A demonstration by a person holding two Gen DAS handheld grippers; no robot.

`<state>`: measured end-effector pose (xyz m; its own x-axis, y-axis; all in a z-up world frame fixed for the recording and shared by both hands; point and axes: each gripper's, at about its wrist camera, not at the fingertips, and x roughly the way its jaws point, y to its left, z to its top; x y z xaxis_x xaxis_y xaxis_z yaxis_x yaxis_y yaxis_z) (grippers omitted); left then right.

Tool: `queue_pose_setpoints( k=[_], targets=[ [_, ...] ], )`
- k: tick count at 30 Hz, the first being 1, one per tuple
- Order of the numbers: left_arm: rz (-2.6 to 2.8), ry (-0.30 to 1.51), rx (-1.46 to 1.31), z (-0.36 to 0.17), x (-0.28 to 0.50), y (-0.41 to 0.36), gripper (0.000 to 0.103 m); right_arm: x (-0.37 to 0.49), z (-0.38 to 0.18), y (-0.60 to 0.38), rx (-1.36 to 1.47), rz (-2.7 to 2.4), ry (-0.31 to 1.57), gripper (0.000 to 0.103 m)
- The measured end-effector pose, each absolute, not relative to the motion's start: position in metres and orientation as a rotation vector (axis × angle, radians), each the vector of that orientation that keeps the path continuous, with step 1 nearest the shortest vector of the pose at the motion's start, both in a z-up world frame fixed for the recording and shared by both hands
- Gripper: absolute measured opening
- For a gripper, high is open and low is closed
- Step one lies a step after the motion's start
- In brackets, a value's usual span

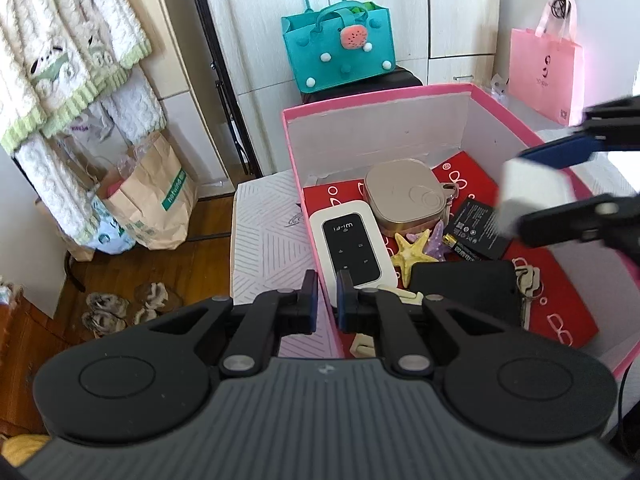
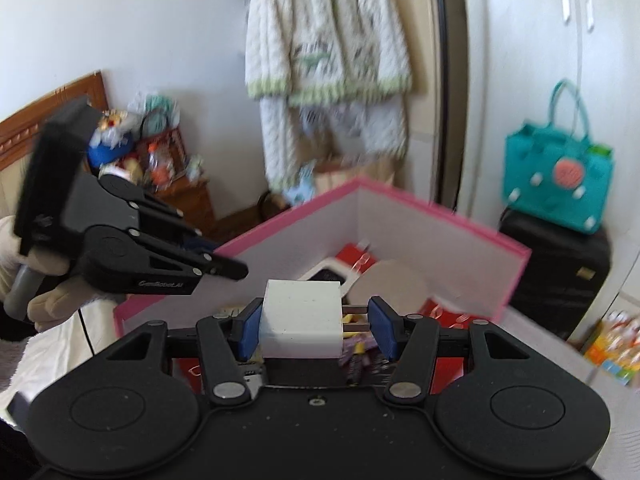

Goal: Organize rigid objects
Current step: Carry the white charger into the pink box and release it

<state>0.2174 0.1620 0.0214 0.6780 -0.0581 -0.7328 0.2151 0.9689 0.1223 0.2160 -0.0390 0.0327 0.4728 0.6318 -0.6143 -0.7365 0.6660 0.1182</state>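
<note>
our right claw (image 2: 312, 322) grips a white plug adapter (image 2: 302, 322) between its blue pads (image 2: 250, 326), one pad against the cube's side and the other against its two metal prongs, so the jaws stand partly closed around it. we hold it above the pink box (image 2: 440, 216), over the near part of the interior. from the left wrist view the same adapter (image 1: 528, 196) shows blurred in the right claw (image 1: 560, 184) at the right edge, above the box's right side.

our left claw (image 1: 327, 300) carries nothing; its jaws are nearly together with a narrow gap, and the box's pink left wall (image 1: 304, 208) runs down into that gap, though we cannot tell whether the pads touch it. in the right wrist view the left claw (image 2: 228, 268) reaches toward the box from the left.

inside the box lie a white wi-fi router (image 1: 350, 240) with a black face, a beige square tin (image 1: 408, 196) just beside it, a yellow starfish (image 1: 410, 256) touching a purple one (image 1: 438, 240), a black battery (image 1: 478, 232), a black flat case (image 1: 466, 284) and a bunch of keys (image 1: 528, 284), all on a red printed sheet (image 1: 560, 304).

a teal felt bag (image 1: 340, 48) sits behind the box and a pink paper bag (image 1: 546, 68) to its right.
</note>
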Motion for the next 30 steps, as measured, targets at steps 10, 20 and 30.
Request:
queue_pose_setpoints(
  k=[10, 20, 30],
  targets=[
    [-0.161, 0.806, 0.214, 0.021, 0.218, 0.162, 0.009, 0.282, -0.002, -0.003, -0.111, 0.836, 0.971, 0.061],
    [-0.152, 0.794, 0.199, 0.019, 0.218, 0.163, 0.009, 0.283, -0.003, -0.007, -0.052, 0.791, 0.953, 0.075],
    [-0.155, 0.802, 0.18, 0.02, 0.218, 0.167, 0.009, 0.245, 0.021, -0.047, 0.018, 0.769, 0.836, 0.08]
  ],
)
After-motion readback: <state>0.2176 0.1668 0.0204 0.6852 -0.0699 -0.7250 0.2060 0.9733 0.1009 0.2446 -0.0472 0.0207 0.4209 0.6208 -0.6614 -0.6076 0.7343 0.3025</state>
